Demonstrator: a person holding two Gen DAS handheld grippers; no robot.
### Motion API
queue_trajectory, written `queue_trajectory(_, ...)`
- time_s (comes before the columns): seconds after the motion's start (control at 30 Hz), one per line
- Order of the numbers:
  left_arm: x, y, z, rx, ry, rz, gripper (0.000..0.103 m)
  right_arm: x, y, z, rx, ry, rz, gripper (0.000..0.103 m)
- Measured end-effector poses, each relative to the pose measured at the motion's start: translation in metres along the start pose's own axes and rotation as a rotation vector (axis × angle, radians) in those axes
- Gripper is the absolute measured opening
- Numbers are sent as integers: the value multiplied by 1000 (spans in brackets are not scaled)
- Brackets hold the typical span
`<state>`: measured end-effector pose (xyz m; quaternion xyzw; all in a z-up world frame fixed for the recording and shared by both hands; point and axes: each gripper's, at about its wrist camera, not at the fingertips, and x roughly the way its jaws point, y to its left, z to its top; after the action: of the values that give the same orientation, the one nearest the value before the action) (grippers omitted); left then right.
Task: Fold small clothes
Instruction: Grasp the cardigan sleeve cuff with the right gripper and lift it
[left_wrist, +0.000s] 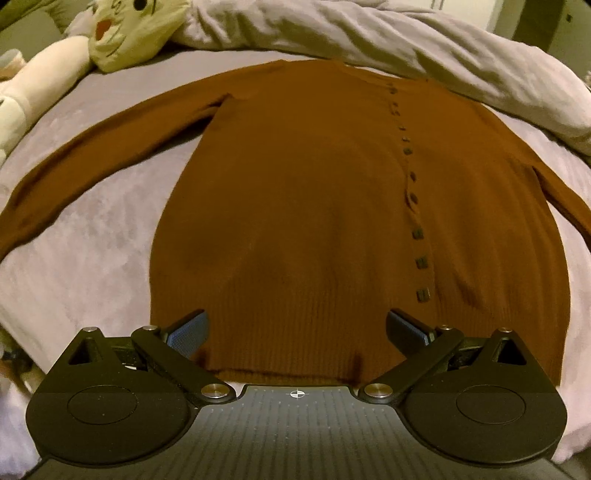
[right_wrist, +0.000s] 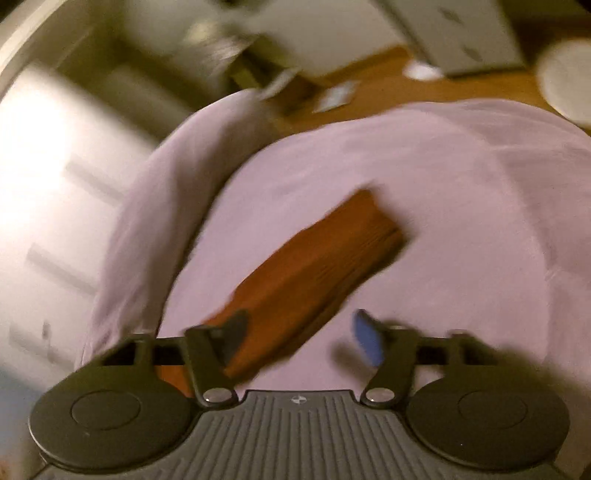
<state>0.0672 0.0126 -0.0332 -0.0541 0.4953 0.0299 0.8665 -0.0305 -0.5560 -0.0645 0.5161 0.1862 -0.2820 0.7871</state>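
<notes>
1. Rust-brown knit, a buttoned cardigan (left_wrist: 314, 206) lies spread flat, front up, on the pale lilac bedsheet (left_wrist: 92, 251), its ribbed hem nearest the left wrist camera and its neckline at the far end.
2. Dark buttons (left_wrist: 410, 176) run in a line down the cardigan's front, a little right of its middle as the left wrist camera sees it.
3. One sleeve (left_wrist: 103, 136) stretches out to the left of the cardigan's body across the sheet; the other sleeve (right_wrist: 314, 266) lies out on the opposite side, and the right wrist camera shows its ribbed cuff end resting on the same sheet, though that view is blurred.
4. Just short of the cardigan's hem, the left gripper (left_wrist: 297, 332) hangs with its blue-padded fingers (left_wrist: 188, 334) spread wide apart, holding nothing.
5. Over the sleeve, the right gripper (right_wrist: 301, 338) also has its fingers parted; one dark finger overlaps the brown knit in the picture, the blue-padded one (right_wrist: 367, 341) sits over bare sheet beside it. Whether either touches the cloth I cannot tell.
6. Beyond the cardigan's neckline, a rumpled grey-white duvet (left_wrist: 369, 48) is heaped along the bed.
7. Left of the neckline, a yellow-green plush toy (left_wrist: 129, 33) with a drawn face rests against a cream cushion (left_wrist: 44, 81).
</notes>
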Motion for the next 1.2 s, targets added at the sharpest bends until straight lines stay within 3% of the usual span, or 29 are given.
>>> queue_trajectory(0.1,1,-3,7,-3,-10,5,103,18,-31,19,146,6,-7,45)
queue_trajectory(0.2,1,-6,13,8,-25,-4,103,33,-53,27,293,14,51,35)
queue_trajectory(0.27,2,-6,15,15,-24,-2,103,40,-51,30,308,13,59,18)
queue_trajectory(0.33,3,-4,17,9,-21,-6,103,48,-40,32,269,19,42,6)
queue_trajectory(0.43,5,5,17,-13,-18,-22,103,50,-16,41,174,-13,3,6)
queue_trajectory(0.57,11,20,18,-53,14,-39,103,42,75,40,-134,-85,36,6)
queue_trajectory(0.7,12,35,21,-87,1,-55,103,43,184,-8,-412,-48,213,6)
queue_trajectory(0.83,6,49,29,-98,-40,-69,103,38,282,-101,-703,74,466,7)
queue_trajectory(0.9,3,55,37,-96,-56,-75,103,37,314,-154,-821,192,579,11)
queue_trajectory(0.93,3,57,41,-89,-66,-84,103,37,323,-175,-858,244,605,21)
queue_trajectory(1.03,4,54,60,-59,-82,-131,103,39,320,-215,-902,269,594,33)
queue_trajectory(1.13,13,39,86,-40,-91,-216,103,59,294,-220,-837,307,455,33)
queue_trajectory(1.2,25,20,107,-29,-98,-291,103,55,257,-225,-773,355,375,33)
